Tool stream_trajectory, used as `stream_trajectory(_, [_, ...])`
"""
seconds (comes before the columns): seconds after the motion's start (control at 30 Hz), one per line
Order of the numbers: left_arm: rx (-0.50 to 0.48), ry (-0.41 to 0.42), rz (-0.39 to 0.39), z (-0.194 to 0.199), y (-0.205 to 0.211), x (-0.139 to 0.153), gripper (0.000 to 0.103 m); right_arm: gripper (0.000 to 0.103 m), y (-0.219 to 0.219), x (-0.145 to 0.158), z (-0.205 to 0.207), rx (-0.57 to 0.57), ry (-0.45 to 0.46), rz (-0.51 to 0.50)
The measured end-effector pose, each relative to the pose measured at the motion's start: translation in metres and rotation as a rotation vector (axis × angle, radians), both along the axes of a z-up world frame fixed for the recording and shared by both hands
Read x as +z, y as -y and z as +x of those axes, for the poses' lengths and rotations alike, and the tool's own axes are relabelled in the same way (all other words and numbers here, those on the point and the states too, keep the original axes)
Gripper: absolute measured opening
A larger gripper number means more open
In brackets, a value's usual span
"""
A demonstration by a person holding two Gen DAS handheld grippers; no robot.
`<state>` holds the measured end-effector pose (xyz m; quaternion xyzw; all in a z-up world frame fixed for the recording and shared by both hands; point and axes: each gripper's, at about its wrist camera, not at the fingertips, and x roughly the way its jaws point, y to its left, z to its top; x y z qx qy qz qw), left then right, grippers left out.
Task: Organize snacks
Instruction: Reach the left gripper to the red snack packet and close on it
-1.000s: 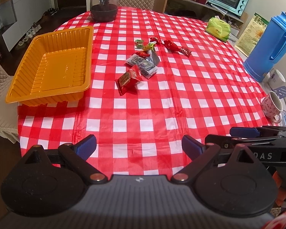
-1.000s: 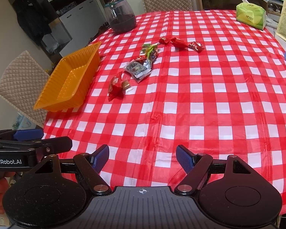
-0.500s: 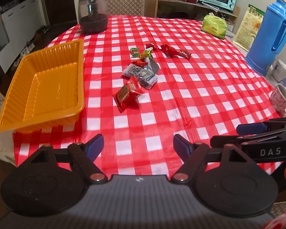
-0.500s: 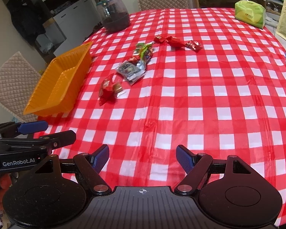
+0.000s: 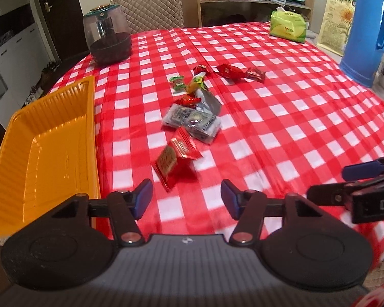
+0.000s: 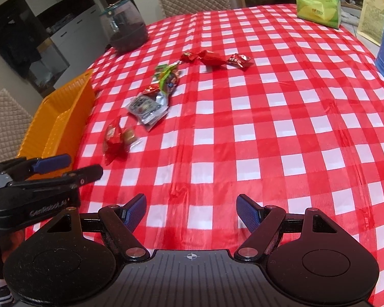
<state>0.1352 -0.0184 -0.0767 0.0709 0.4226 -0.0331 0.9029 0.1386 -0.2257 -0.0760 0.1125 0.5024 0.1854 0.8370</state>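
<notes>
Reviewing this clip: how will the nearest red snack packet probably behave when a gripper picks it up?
The red snack packet looks like thin glossy film, so probably light and crinkly, possibly slippery between jaws. It lies puffed on the checked tablecloth, so it may flex or slide rather than roll.

Left tool [image 5: 186, 199] and right tool [image 6: 191, 212] hover side by side, jaws spread.

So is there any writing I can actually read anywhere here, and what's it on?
"GenRobot.AI", slightly blurred: side of the left gripper, seen from the right wrist.
"DA", cut off at the frame edge: side of the right gripper, seen from the left wrist.
Snack wrappers, green tissue pack, sunflower bag: print too small or blurred.
</notes>
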Motion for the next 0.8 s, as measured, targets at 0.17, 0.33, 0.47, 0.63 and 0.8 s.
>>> stream_trajectory(0.17, [-0.015, -0.001, 0.043, 0.019, 0.003, -0.014, 0.054, 0.077, -0.001, -0.007, 0.011, -0.024, -0.020, -0.006])
stream_trajectory(0.33, [-0.033, -0.002, 0.081, 0.034, 0.006, -0.028, 0.050, 0.077, 0.000, -0.013, 0.020, -0.041, -0.038, -0.012])
stream_trajectory(0.47, [-0.040, 0.007, 0.105, 0.041, 0.007, -0.035, 0.046, 0.077, 0.000, -0.017, 0.025, -0.052, -0.052, -0.018])
stream_trajectory(0.63, [-0.059, 0.034, 0.127, 0.046, 0.009, -0.039, 0.037, 0.077, -0.001, -0.022, 0.029, -0.059, -0.068, -0.025])
stream_trajectory(0.8, [-0.070, 0.056, 0.144, 0.049, 0.008, -0.039, 0.028, 0.077, -0.004, -0.024, 0.032, -0.057, -0.074, -0.028])
